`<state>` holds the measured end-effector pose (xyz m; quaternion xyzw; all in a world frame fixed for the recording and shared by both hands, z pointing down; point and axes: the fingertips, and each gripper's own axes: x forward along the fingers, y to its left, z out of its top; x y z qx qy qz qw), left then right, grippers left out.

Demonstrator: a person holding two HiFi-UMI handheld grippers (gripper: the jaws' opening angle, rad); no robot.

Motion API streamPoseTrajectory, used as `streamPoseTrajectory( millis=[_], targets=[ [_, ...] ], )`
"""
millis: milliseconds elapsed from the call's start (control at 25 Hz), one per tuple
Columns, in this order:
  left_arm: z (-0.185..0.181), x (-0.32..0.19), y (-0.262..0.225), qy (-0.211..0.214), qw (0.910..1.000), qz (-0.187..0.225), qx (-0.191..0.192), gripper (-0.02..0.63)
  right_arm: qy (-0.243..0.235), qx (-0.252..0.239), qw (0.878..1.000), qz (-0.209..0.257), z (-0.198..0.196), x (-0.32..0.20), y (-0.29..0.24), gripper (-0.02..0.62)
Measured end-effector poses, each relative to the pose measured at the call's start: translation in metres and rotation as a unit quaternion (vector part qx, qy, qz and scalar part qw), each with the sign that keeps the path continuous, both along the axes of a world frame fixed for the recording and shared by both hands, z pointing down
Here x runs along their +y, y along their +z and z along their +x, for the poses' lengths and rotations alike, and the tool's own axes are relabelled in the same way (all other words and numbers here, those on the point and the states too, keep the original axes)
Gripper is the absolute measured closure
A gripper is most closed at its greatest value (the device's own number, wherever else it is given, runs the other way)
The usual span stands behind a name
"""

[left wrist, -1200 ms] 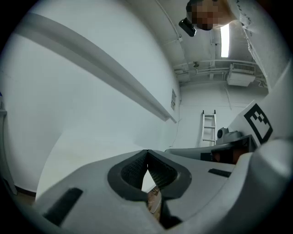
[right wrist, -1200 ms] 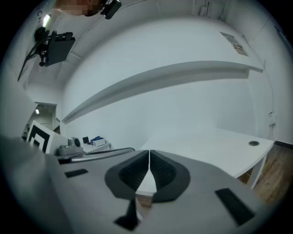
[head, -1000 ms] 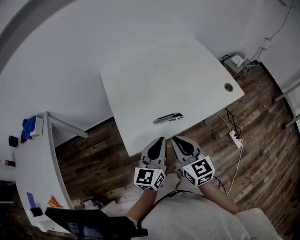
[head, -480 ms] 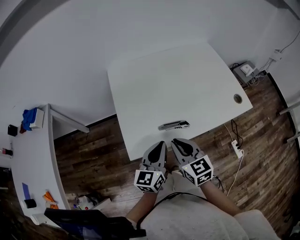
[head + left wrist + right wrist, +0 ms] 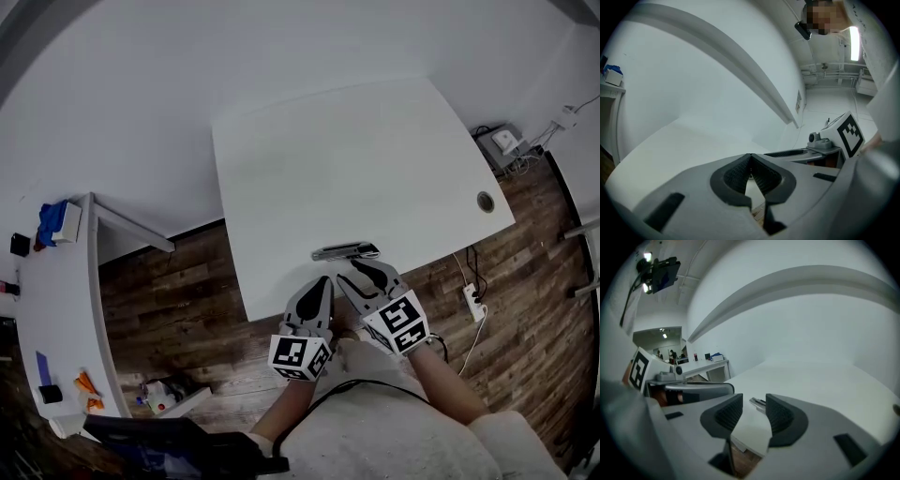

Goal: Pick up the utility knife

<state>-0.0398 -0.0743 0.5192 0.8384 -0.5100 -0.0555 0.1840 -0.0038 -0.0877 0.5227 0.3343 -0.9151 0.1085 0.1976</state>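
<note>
The utility knife is slim, grey and black, and lies flat near the front edge of the white table. My right gripper hovers just short of it over that edge. Its jaws are opening with nothing between the pads. In the right gripper view the knife shows through the gap, a little way ahead. My left gripper sits beside the right one, at the table edge and left of the knife. In the left gripper view its pads meet, empty.
A side desk with small items stands at the far left. A cable hole sits in the table's right corner. A power strip and cords lie on the wooden floor at the right.
The right gripper has moved closer to the knife and its jaws have parted. The left gripper has stayed beside it with its jaws together.
</note>
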Motion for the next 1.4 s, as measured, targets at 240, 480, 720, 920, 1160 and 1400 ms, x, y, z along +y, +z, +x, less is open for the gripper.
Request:
streamPoseTrajectory(
  millis=[240,480,720,920,1160,1400],
  targets=[
    [0.010,-0.006,0.011,0.010,0.9996,0.007,-0.025,0.600,-0.096,0.101,0.990,0.025,0.004,-0.028,0.019,0.437],
    [0.026,-0.005,0.012,0.046,0.9978,0.021,-0.042,0.600,-0.242,0.219,0.945,0.015,0.003,-0.037,0.048,0.423],
    [0.026,-0.006,0.013,0.043,0.9980,0.019,-0.041,0.600,-0.334,0.284,0.899,-0.007,0.000,-0.041,0.070,0.413],
    [0.023,-0.010,0.011,0.035,0.9986,0.020,-0.034,0.600,-0.373,0.302,0.876,-0.052,-0.003,-0.040,0.075,0.413],
    [0.018,-0.014,0.010,0.027,0.9991,0.019,-0.027,0.600,-0.403,0.305,0.856,-0.109,-0.004,-0.043,0.079,0.413],
    [0.012,-0.019,0.008,0.015,0.9994,0.019,-0.024,0.600,-0.421,0.336,0.835,-0.111,-0.006,-0.044,0.078,0.428]
  ],
)
